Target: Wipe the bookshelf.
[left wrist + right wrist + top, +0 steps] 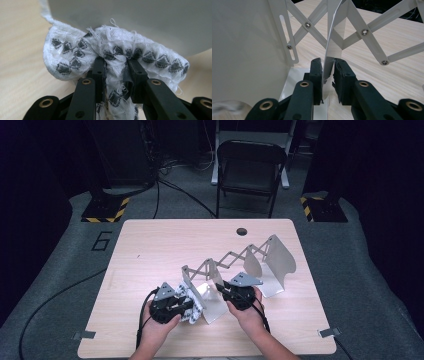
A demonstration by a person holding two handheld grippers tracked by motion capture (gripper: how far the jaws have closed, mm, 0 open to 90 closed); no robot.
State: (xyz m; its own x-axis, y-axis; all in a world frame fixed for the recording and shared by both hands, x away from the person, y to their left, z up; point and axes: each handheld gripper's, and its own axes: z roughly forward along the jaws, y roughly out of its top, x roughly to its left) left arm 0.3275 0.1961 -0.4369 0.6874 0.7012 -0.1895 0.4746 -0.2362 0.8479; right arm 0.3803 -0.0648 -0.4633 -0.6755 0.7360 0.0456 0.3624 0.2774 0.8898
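A: Two things were in your grippers then. Your left gripper (186, 307) had its jaws clenched on a white cloth with dark diamonds (112, 53). Your right gripper (222, 288) pinched a thin metal plate (331, 47) of the fold-out rack (235, 262).

B: Where was the cloth on the table (150, 245)?

A: It was at about 6 o'clock on the table, close to you. It pressed against the near end plate (212, 302) of the rack. The rack ran from there up toward 2 o'clock.

B: How would the cloth handle?

A: I think it was soft, light and floppy. It bunched up and puffed out on both sides of the jaws. The edges looked frayed, with loose threads, so a hard tug could pull threads out. You held it in the middle of the bunch, and that looked like a safe spot.

B: And the rack?

A: It looked stiff and smooth, maybe a bit slippery. The crossed bars (364, 32) fold like scissors, so it could slide shut or open if you pushed it. Holding a plate by its lower edge, as you did, seemed best to keep it steady.

B: Was anything in the rack?

A: No. The slots between its plates had nothing in them. The cloth was outside, just touching that near plate.
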